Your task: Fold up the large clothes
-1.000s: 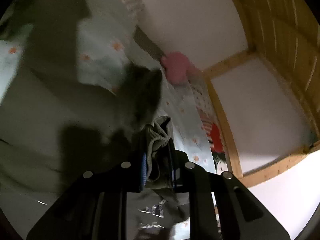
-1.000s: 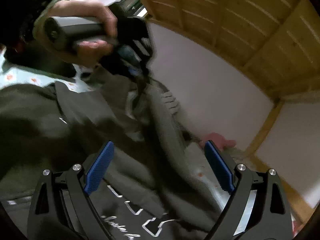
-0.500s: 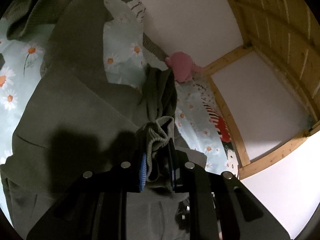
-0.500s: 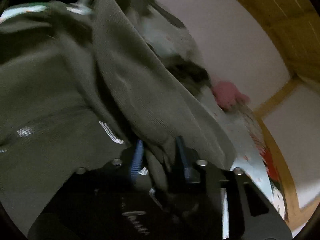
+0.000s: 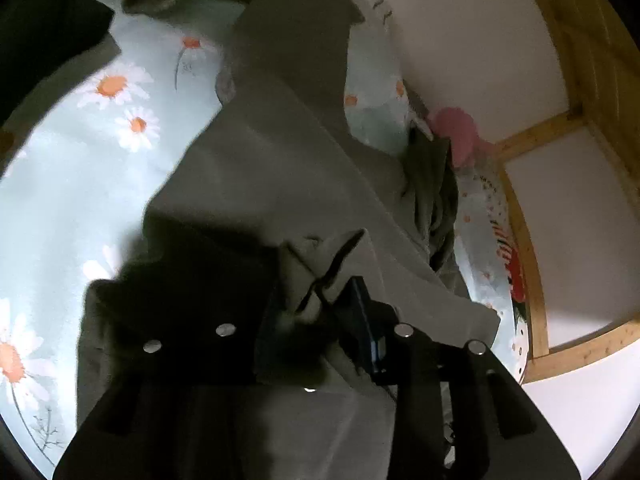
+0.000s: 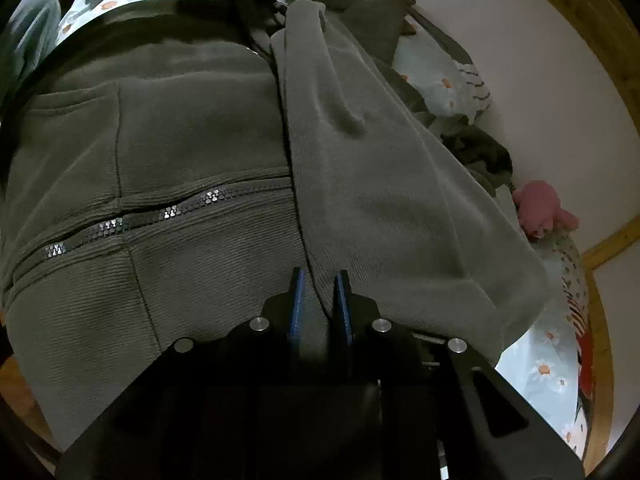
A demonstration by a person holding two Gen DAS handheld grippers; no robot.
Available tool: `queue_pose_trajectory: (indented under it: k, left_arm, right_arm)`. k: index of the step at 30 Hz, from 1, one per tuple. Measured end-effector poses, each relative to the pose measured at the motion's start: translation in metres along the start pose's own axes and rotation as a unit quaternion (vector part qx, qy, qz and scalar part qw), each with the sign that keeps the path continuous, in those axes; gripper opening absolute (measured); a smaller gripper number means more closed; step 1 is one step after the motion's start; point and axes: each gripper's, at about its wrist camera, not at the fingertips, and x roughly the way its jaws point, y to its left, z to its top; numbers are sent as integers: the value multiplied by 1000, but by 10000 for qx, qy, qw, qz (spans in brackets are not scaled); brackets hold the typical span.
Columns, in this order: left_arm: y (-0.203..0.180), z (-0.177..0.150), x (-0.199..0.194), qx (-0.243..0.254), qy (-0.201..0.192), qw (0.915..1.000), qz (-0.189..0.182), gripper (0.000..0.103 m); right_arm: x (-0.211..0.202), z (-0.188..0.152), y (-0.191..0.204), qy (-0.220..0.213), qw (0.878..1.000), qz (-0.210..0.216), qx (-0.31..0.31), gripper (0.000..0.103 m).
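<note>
1. I am counting 1 olive-green zip jacket (image 6: pixel 192 148), 1 zipper (image 6: pixel 160 216) running across its front, 1 pink plush toy (image 6: pixel 540 208) and 2 tongs, 1 in each of my hands.
2. The jacket is lying spread on the daisy-print bed sheet (image 5: pixel 80 160), with 1 sleeve (image 6: pixel 380 168) folded across its body.
3. In the right wrist view the zipper line is running from lower left toward the middle, and the folded sleeve is lying lengthwise from my tongs up toward the top of the frame.
4. In the left wrist view the jacket's long axis is running from the bottom of the frame up and slightly to the right, toward the wall (image 5: pixel 460 32).
5. My left tongs (image 5: pixel 316 304) are pointing down at the bed and their jaws are opening; a bunched fold of fabric, the cuff (image 5: pixel 320 256), is sitting between them, and the pads are looking clear of it, though shadow is hiding the left one.
6. My right tongs (image 6: pixel 320 300) are also angling downward, their jaws are closing, and the blue pads (image 6: pixel 297 304) are pinching the edge of the folded sleeve.
7. The plush toy is sitting at the far side of the bed against the wall, beside the wooden bed frame (image 5: pixel 528 240), well apart from both tongs.
</note>
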Motion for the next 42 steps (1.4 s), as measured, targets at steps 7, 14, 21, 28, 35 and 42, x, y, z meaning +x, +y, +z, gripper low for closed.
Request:
queue_pose_trajectory:
  k: [7,14,21,28,35,42]
  left_arm:
    - [-57,33,-11,373,44,9978,-552,0]
    - [-84,44,-18,780,13,9957,504,34]
    - [-23,44,20,-205,813,9957,387,95]
    - [-41,50,29,-29,971,9952,-110,12]
    - [-82,79,-21,877,-98,9931,-767,13]
    - [6,53,36,551,303,9930,1001,35]
  right_arm:
    - [6,6,10,-22,9999,-82,121,18]
    - [-9,4,12,-252,9961,710,467,18]
    - [-4,3,19,-158,9972,616,383,19]
    - [-6,4,15,-244,9972,565,430,19]
    - [-48,6,-38,-1731,9666,221,1879,47]
    - [-35,-20,-112,-1766,8887,-365,4215,99]
